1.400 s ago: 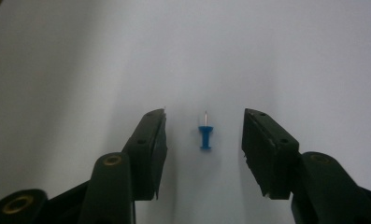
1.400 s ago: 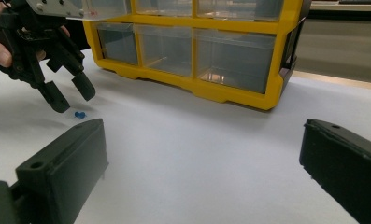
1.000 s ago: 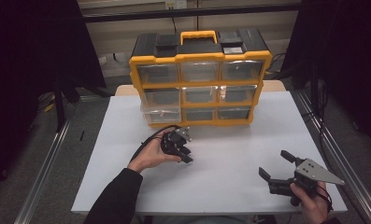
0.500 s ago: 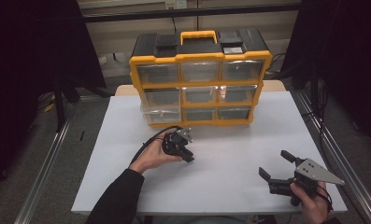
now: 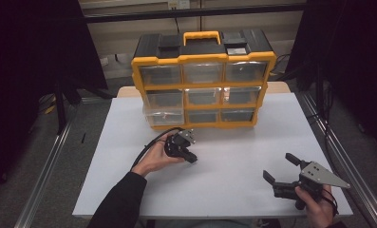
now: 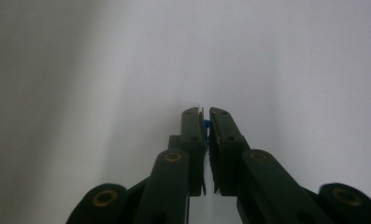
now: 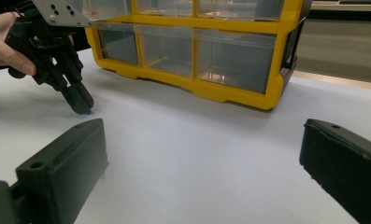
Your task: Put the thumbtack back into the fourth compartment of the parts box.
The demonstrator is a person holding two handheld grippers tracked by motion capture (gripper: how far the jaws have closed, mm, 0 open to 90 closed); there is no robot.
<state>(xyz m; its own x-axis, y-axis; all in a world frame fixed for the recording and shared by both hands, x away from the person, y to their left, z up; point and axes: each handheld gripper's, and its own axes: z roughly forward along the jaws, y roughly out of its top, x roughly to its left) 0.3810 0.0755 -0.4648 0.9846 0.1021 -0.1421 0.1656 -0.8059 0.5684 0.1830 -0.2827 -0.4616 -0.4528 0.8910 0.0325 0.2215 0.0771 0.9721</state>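
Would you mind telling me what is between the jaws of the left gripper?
The left gripper is shut on a small blue object, just above the white table surface. Only a sliver of blue shows between the jaws; its shape is covered.

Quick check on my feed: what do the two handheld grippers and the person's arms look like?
Both grippers are black, each with two flat-sided jaws showing brass-coloured pivot pins. The left gripper trails a black cable and has a grey plate on top. The right gripper carries a grey three-cornered plate with small holes. The left forearm wears a dark long sleeve.
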